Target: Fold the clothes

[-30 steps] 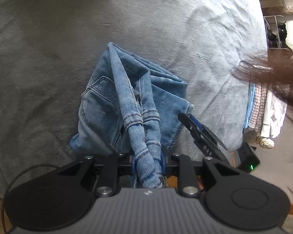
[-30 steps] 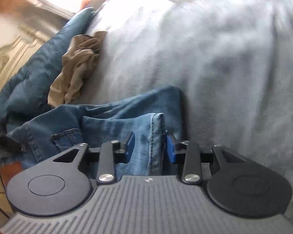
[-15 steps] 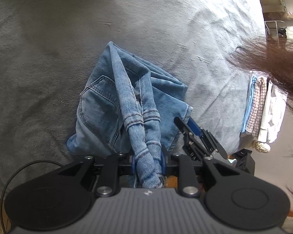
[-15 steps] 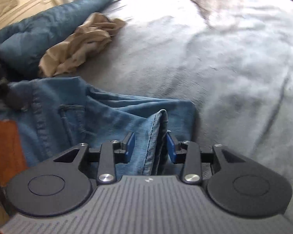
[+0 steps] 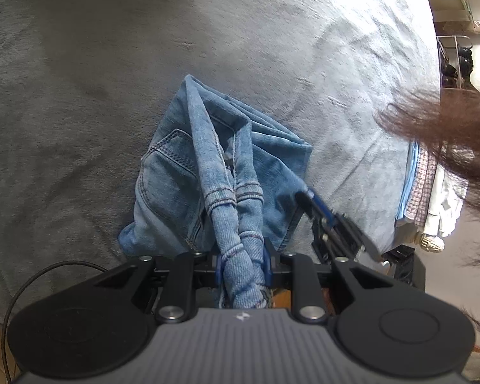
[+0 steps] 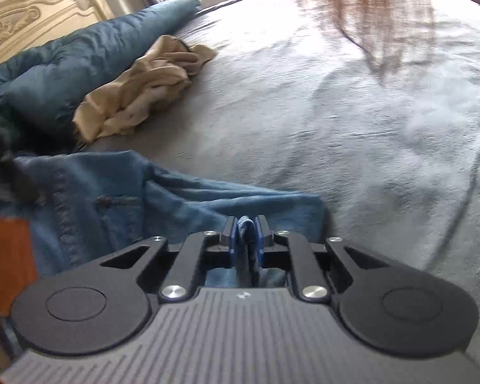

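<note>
Right wrist view: right gripper [image 6: 247,238] fingers, wide before, are closing onto jeans [image 6: 176,198]; left gripper [image 5: 242,264] still clamps them.

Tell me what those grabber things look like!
Both look alike. The left gripper and the right gripper have matte black arms with two round black discs, shiny silver screws, blue pads inside the jaws, and a ribbed grey body with a tiny white mark. A thin black cable loops beside the left one.
</note>
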Demonstrator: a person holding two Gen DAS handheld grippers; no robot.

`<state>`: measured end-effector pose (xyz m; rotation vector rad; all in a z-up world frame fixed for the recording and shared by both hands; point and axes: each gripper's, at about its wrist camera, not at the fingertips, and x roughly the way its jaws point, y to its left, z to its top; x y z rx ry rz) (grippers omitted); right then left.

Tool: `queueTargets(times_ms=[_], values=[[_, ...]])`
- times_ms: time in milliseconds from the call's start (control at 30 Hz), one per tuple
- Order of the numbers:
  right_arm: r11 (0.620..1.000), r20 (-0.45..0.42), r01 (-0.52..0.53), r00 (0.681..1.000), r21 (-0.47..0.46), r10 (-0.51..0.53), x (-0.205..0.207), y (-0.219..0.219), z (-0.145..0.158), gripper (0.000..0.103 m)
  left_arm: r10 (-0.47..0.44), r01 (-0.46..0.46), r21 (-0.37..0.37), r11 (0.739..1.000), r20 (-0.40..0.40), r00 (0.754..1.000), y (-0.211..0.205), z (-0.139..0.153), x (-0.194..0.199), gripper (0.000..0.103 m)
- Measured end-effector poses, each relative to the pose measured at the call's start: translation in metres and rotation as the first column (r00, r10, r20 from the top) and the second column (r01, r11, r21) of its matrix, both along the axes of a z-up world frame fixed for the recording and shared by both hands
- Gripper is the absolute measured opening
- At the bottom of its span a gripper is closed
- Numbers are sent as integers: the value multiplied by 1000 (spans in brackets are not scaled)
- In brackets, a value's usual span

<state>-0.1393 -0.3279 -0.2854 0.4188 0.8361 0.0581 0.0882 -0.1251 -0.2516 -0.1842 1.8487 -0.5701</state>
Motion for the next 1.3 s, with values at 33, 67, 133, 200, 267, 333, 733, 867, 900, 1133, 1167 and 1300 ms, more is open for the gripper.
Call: queueTargets(times_ms=[33, 67, 133, 200, 267, 333, 733, 867, 900, 1133, 1167, 1300], values=[[1000, -17, 16, 1000, 15, -15, -2, 2, -1, 11, 4, -4, -1, 1000, -1, 1000, 1, 0, 0, 23], [999, -42, 44, 998, 24, -43, -3, 2, -5, 13, 8, -8, -3, 1000, -2, 1000, 2, 0, 0, 23], [994, -73, 102, 992, 44, -99, -6, -3, -14, 13, 7, -7, -7, 1000, 0, 1000, 1, -1, 0, 23], [986, -79, 145, 987, 82, -139, -6, -12, -19, 16, 2, -2, -11, 1000, 4, 1000, 0, -1, -1, 23], [976, -85, 173, 983, 131, -163, -5, -21, -25, 18, 0, 0, -14, 1000, 6, 1000, 0, -2, -1, 23], [973, -106, 178, 981, 145, -163, -6, -24, -32, 18, 7, -7, -15, 1000, 4, 1000, 1, -2, -1, 23], [861, -164, 193, 978, 470, -130, -17, -32, -33, 3, 22, -22, -13, 1000, 7, 1000, 3, -1, 1, 23], [787, -282, 283, 948, 548, -145, -26, -37, -57, 3, 23, -22, -14, 1000, 6, 1000, 2, -3, 1, 23], [794, -315, 311, 936, 522, -159, -28, -38, -63, 3, 22, -22, -15, 1000, 7, 1000, 2, -3, 0, 23], [907, -271, 258, 948, 333, -170, -21, -34, -50, 3, 20, -20, -15, 1000, 4, 1000, 3, -5, 1, 23], [926, -264, 237, 951, 295, -159, -18, -29, -47, 4, 19, -19, -15, 1000, 4, 1000, 2, -5, 1, 23], [983, -234, 150, 964, 102, -123, -12, -6, -30, 7, 16, -16, -12, 1000, 4, 1000, 2, -5, 2, 23]])
